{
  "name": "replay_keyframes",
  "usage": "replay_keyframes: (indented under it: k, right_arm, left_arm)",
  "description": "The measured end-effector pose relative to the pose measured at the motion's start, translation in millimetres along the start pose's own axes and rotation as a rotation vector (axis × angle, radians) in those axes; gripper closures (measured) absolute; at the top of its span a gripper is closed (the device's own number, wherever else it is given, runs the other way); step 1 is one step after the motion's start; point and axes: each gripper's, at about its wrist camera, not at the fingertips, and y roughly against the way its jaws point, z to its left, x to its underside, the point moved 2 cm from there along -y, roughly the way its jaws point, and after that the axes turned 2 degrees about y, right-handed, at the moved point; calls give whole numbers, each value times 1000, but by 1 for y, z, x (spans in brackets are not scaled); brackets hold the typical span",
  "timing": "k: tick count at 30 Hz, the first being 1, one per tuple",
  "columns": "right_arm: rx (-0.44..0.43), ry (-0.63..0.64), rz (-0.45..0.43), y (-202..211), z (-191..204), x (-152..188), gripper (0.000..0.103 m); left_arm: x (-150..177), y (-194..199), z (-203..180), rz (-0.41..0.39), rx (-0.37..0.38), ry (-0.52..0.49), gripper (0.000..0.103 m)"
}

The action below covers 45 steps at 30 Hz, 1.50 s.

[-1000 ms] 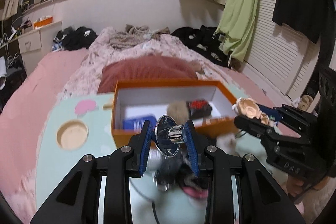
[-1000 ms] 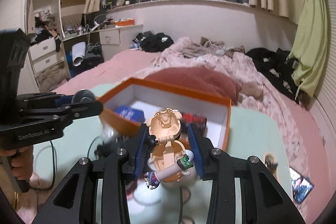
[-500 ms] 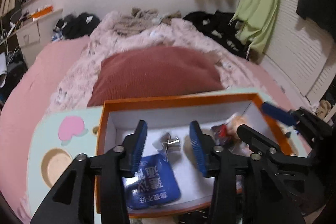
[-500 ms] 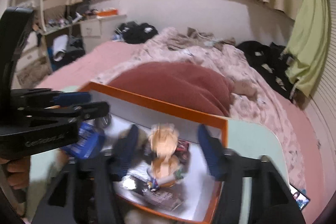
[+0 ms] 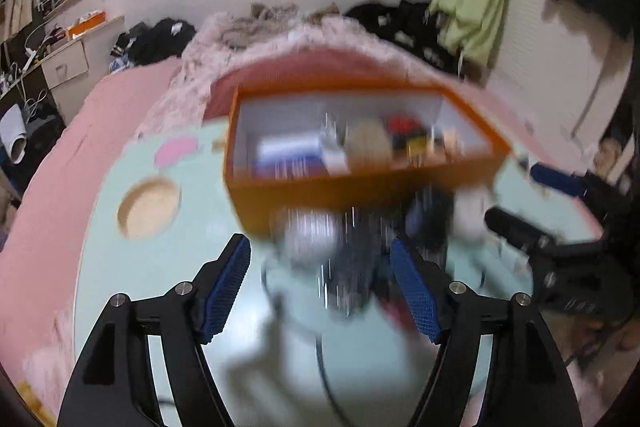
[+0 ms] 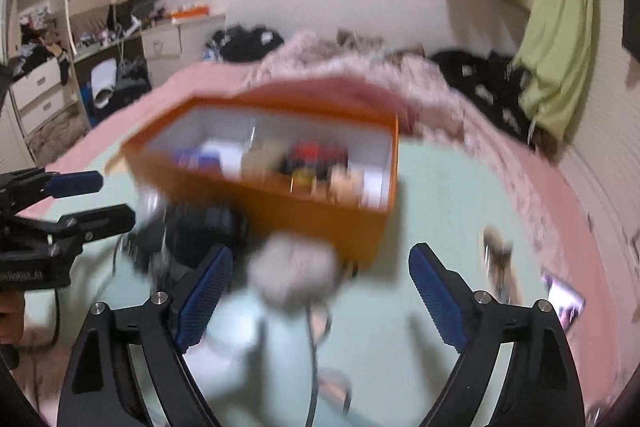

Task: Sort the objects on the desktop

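An orange box [image 5: 320, 195] [image 6: 320, 215] stands on the pale green table [image 5: 168, 267] and holds a blue packet [image 5: 288, 155], a tan ball, a red-and-black item and the beige figure [image 6: 346, 183]. Both views are motion-blurred. My left gripper [image 5: 320, 263] hovers in front of the box over a dark pile of small objects [image 5: 352, 267]; its jaws are opening and grip nothing. My right gripper [image 6: 320, 271] is also opening, empty, above a grey fluffy ball [image 6: 296, 271]. Each gripper shows in the other's view: the right gripper [image 5: 528, 199] and the left gripper [image 6: 108, 199].
A round wooden inset [image 5: 148, 207] and a pink shape [image 5: 176, 149] mark the table's left part. A dark cable [image 6: 312, 347] trails toward the near edge. A phone [image 6: 564, 303] lies at the right edge. Behind the table is a pink bed with a red cushion [image 5: 320, 67].
The left gripper let the shiny metal piece fall into the box, and the right let go of the beige figure there. Both pulled back to in front of the box, jaws wider.
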Motion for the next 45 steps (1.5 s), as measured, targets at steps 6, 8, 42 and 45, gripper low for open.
replay_keyframes:
  k: [6, 8, 42, 45]
  right_arm:
    - [-4, -51, 139, -11, -3, 39, 4]
    - [1, -43, 147, -12, -4, 40, 0]
    - [-3, -41, 132, -11, -4, 45, 0]
    - [-3, -41, 132, -11, -5, 45, 0]
  left_arm:
    - [38, -16, -1, 95, -38, 1, 20]
    - [37, -19, 3, 102, -48, 22, 10]
    - [31, -15, 17, 81, 51, 111, 11]
    - [20, -13, 26, 48, 74, 165, 25]
